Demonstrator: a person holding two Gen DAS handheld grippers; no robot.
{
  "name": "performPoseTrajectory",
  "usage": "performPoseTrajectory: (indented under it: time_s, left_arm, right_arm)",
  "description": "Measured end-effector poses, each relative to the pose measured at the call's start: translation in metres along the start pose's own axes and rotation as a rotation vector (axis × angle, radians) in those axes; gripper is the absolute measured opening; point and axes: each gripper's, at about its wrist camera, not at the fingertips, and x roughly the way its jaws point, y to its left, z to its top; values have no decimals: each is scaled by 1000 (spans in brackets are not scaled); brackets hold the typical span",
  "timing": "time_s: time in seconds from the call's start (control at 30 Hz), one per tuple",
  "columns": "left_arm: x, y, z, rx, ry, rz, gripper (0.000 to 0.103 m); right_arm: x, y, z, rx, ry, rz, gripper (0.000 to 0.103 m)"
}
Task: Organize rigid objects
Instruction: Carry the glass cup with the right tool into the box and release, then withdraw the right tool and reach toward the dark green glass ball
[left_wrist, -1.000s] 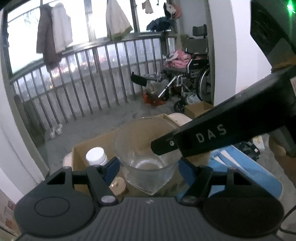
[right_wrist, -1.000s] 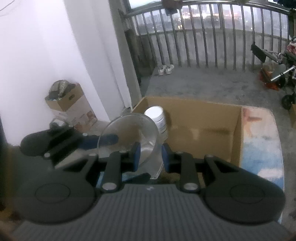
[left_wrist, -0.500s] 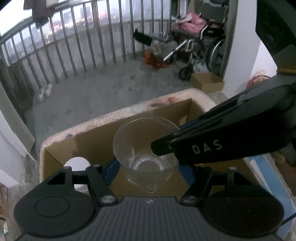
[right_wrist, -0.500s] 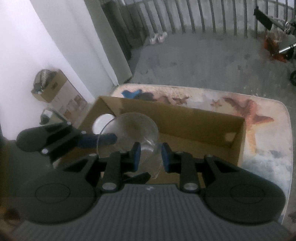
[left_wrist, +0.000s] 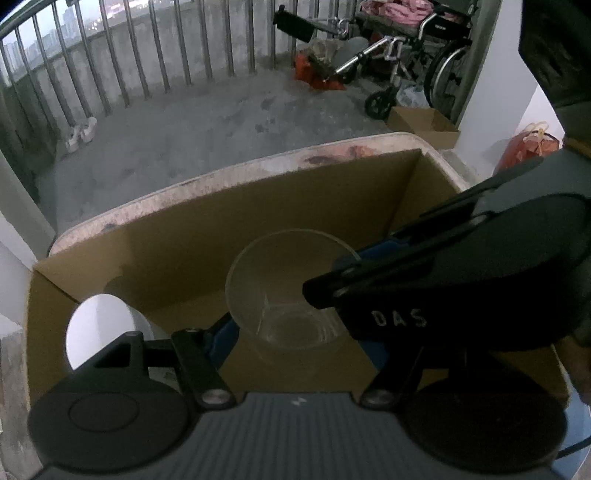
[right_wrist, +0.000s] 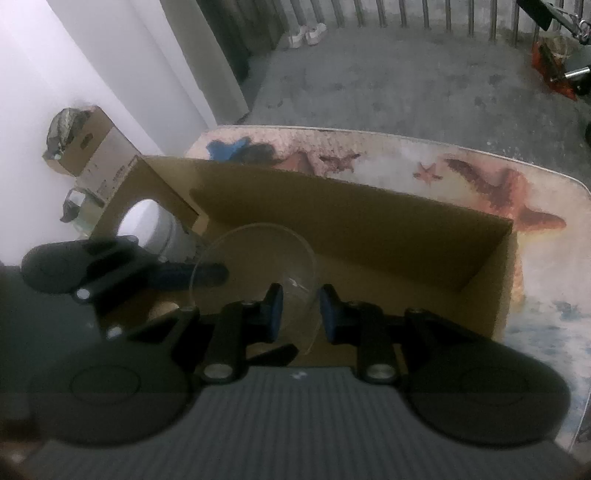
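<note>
A clear glass cup (left_wrist: 291, 291) is held upright over the open cardboard box (left_wrist: 192, 236), low between its walls. Its body is bracketed by the left hand-held gripper (left_wrist: 295, 332), blue pads at both sides; its rim wall is pinched by the right hand-held gripper (right_wrist: 299, 314), jaws narrow. A white-lidded jar (left_wrist: 99, 328) stands in the box's left corner, just beside the left finger. The box rests on a table (right_wrist: 546, 192) with a starfish print. The right gripper's body blocks the left camera's right side. A wheelchair (left_wrist: 417, 48) and railing (left_wrist: 155, 55) are seen beyond.
</note>
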Motion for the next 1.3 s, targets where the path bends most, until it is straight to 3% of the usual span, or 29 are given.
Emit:
performPoseTrajectory:
  time_s: [0.5, 0.6, 0.8, 1.03, 1.3]
  left_arm:
    - [6, 2, -3, -25, 61, -20, 73]
    - [-3, 1, -4, -18, 13, -6, 85]
    - [-34, -7, -5, 13, -74, 2, 91]
    - [-79, -7, -23, 3, -163, 8, 92]
    - [-160, 2, -55, -35, -292, 16, 92]
  right_arm:
    - [4, 2, -4, -9, 5, -15, 19]
    - [0, 2, -5, -7, 2, -18, 21]
    - [-25, 3, -9, 26, -44, 3, 22]
    - [-87, 11, -26, 54, -151, 30, 30]
    - [-179, 43, -76, 35, -306, 60, 35]
